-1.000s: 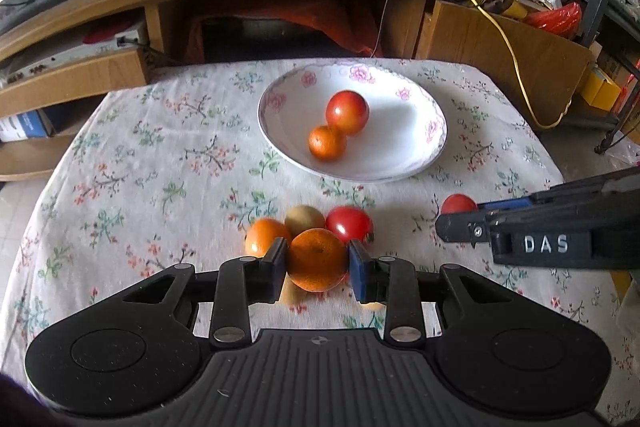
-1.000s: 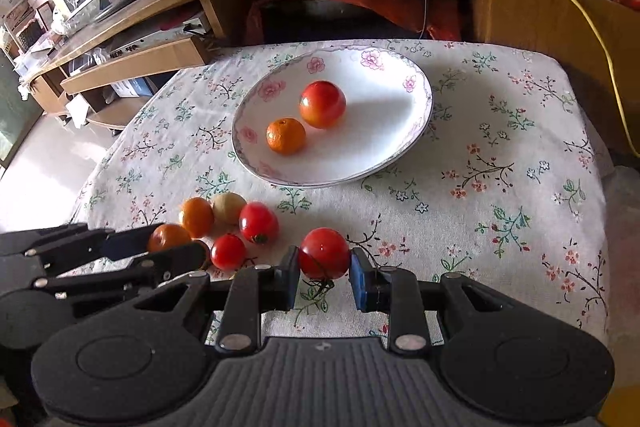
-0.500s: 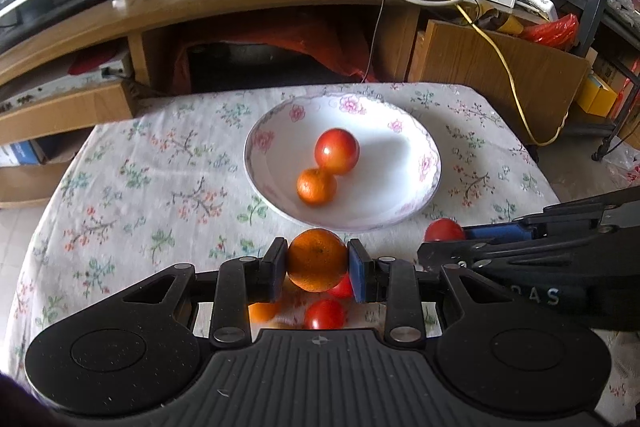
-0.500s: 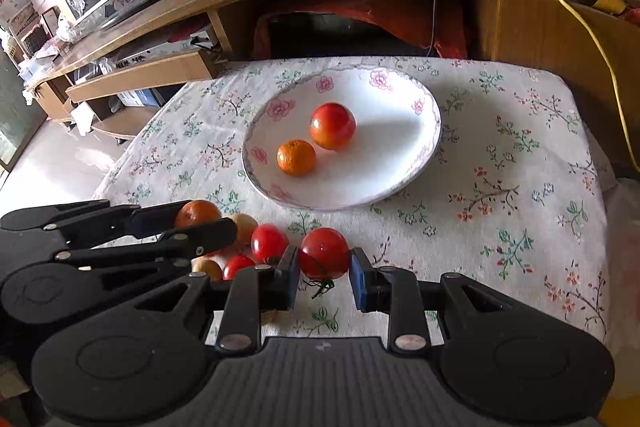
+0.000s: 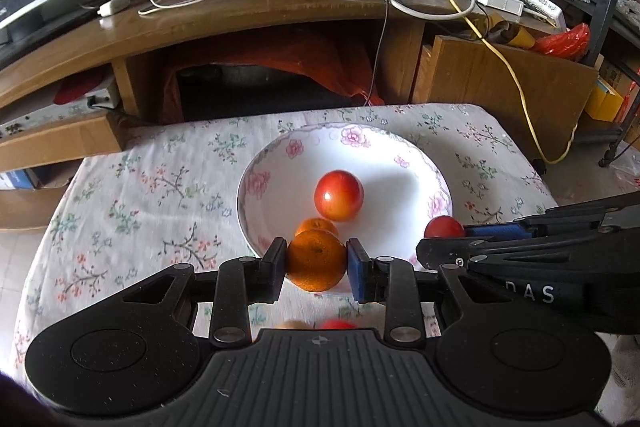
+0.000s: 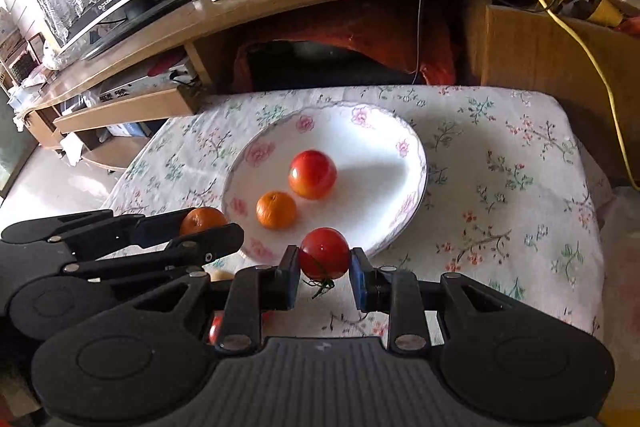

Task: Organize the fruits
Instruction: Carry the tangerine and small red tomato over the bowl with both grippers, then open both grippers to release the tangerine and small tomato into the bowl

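My left gripper [image 5: 317,263] is shut on an orange [image 5: 316,259] and holds it in the air at the near rim of the white floral plate [image 5: 408,155]. My right gripper [image 6: 324,263] is shut on a red tomato [image 6: 324,253] with a green stem, at the plate's near edge [image 6: 400,227]. The plate holds a red apple [image 6: 312,174] and a small orange [image 6: 276,209]; both also show in the left wrist view, the apple [image 5: 338,195] and the small orange [image 5: 316,225]. Each gripper shows in the other's view: the right [image 5: 444,227], the left [image 6: 200,223].
The table has a floral cloth [image 6: 500,187]. More fruit lies below the grippers, mostly hidden: a red one [image 5: 338,324] and a pale one [image 5: 290,325]. A wooden TV stand [image 5: 240,23] with cables and a router stands behind the table.
Both grippers have lifted their fruit off the cloth and moved forward to the plate's near rim. The loose fruit on the cloth has dropped below the fingers, nearly out of view.
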`<control>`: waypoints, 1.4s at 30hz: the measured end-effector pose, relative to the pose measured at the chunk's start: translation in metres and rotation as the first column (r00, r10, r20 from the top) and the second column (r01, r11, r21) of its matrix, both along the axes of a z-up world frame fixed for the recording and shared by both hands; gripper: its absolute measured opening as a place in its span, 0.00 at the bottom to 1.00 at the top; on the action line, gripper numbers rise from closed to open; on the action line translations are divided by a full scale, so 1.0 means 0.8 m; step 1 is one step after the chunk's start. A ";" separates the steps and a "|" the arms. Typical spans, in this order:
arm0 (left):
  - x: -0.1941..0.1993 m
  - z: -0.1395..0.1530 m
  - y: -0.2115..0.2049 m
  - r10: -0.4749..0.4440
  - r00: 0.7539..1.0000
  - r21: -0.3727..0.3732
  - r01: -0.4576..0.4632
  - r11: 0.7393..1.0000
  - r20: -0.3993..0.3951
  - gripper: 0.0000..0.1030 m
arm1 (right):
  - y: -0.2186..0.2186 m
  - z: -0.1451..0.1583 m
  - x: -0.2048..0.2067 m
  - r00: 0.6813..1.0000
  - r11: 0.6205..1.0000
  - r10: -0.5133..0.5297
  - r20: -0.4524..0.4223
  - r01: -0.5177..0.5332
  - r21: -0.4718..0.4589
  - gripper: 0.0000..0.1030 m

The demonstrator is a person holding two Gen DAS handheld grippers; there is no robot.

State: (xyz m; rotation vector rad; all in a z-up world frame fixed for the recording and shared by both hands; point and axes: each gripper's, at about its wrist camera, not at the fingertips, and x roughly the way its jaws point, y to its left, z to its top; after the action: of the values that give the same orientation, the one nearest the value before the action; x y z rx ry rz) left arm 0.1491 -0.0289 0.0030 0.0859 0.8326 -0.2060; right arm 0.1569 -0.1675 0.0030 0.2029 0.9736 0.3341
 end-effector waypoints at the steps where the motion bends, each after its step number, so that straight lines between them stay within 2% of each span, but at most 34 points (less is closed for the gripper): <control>1: 0.003 -0.001 0.000 0.002 1.000 0.000 -0.002 1.000 -0.001 0.37 | 0.000 0.000 0.003 1.000 1.000 0.000 0.003 0.000 0.000 0.27; 18: 0.056 -0.025 -0.005 0.020 0.999 0.026 -0.020 0.999 -0.036 0.37 | 0.003 -0.028 0.063 1.000 1.000 0.007 -0.012 -0.007 -0.007 0.27; 42: 0.073 -0.034 0.001 0.045 0.998 0.011 -0.045 0.999 -0.050 0.40 | 0.003 -0.045 0.083 1.000 1.000 0.011 -0.027 -0.011 0.012 0.28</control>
State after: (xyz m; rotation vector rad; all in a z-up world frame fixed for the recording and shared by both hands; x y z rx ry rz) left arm 0.2078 -0.0281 -0.0242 0.0715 0.8852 -0.1624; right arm 0.2233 -0.1650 -0.0334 0.2138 0.9995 0.3482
